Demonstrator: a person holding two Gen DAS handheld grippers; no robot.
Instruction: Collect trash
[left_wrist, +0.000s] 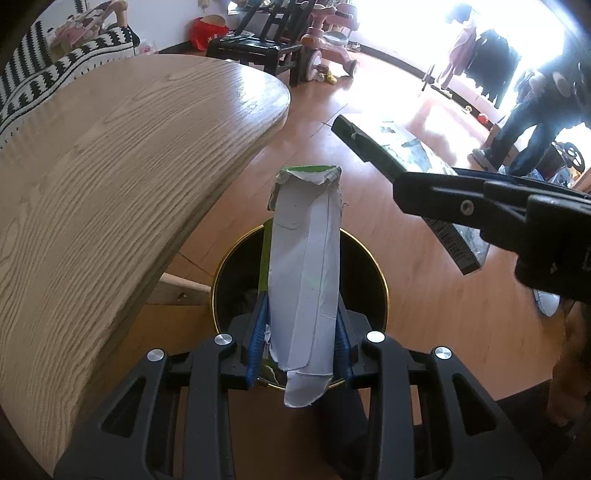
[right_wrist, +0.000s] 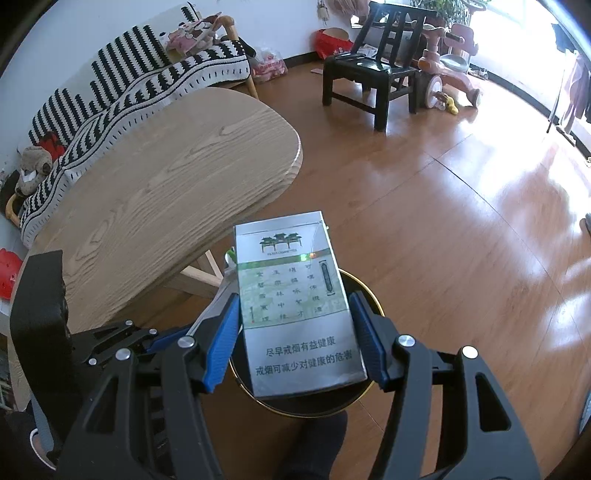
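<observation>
Right gripper (right_wrist: 295, 343) clamps cigarette pack (right_wrist: 295, 310) — "FILTER CIGARETTES" (Chinese warning).

The torn carton (left_wrist: 304, 280) in the left gripper (left_wrist: 301, 332) covers the middle of the black bin (left_wrist: 364, 280), so the bin's contents cannot be made out. In the right wrist view the cigarette pack (right_wrist: 295, 306) hides most of the same bin (right_wrist: 314, 406); only its gold rim shows. The worktop (left_wrist: 110, 184) runs off the left edge. The figure (left_wrist: 532, 122) by the window is washed out by glare, possibly a standing person.
</observation>
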